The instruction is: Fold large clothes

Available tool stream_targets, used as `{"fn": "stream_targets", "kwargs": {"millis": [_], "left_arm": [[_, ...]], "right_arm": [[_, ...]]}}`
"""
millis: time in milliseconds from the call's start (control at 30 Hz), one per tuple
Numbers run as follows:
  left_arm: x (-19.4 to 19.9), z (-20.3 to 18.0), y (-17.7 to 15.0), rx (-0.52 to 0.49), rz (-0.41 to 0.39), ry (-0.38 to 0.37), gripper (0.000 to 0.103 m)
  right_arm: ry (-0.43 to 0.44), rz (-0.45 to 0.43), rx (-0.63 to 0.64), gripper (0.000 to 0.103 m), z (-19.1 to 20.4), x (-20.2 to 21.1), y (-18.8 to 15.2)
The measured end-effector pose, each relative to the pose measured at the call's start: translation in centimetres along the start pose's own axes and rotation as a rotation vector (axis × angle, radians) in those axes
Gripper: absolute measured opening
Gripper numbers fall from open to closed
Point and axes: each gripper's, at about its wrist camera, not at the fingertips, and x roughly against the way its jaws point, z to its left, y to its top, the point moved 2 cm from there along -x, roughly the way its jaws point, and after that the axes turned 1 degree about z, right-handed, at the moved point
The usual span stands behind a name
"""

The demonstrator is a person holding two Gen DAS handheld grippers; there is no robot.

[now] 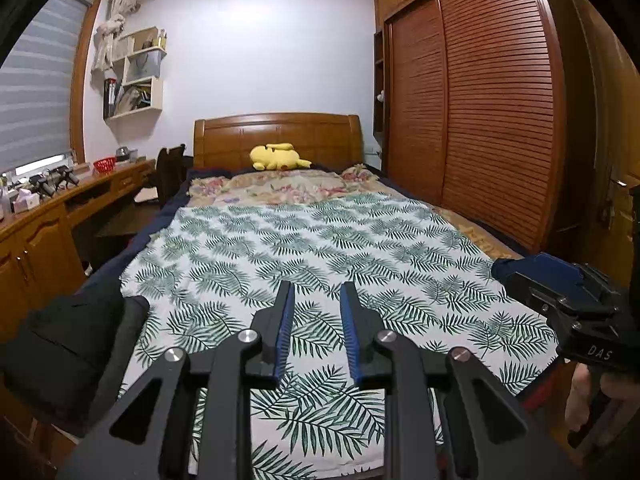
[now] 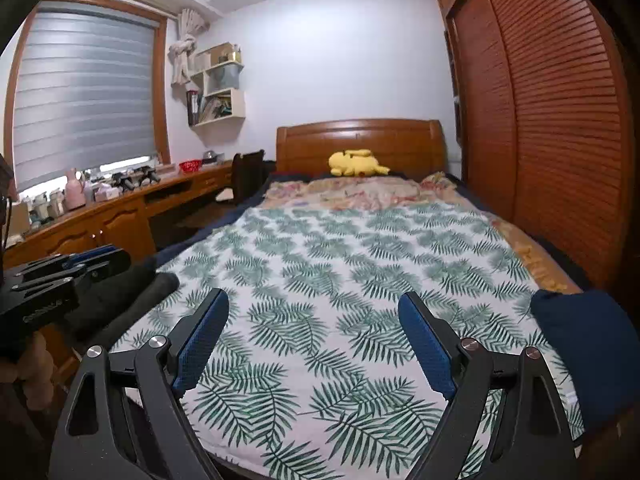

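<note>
Leaf-print sheet (image 1: 304, 248) lies spread flat over the bed (image 1: 276, 136), reaching from its foot up toward the yellow plush toy (image 1: 278, 157). Left gripper (image 1: 316, 308) jaws narrowly apart, empty. Right gripper (image 2: 314, 320) jaws wide apart, empty. Both hover above the bed's foot, tilted slightly down.

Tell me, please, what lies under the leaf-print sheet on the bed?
A floral blanket shows beyond the leaf-print sheet, and dark blue bedding at its left edge. Whatever lies under the sheet's middle is covered.

Glossy wooden headboard (image 1: 278, 136), matt cotton sheet (image 1: 304, 248)
</note>
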Motion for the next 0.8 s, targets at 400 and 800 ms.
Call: {"fn": "stream_targets", "kwargs": {"millis": [400,800], "left_arm": [[0.38,0.12,-0.31,0.007,-0.003,0.015,0.023],[-0.1,0.35,-0.68,0.014,0.008,0.024,0.025]], "right_arm": [[-0.003,-0.017,0.002,0.089,0.22,0.4,0.24],[-0.007,-0.021,0.003,0.089,0.31,0.41,0.33]]}}
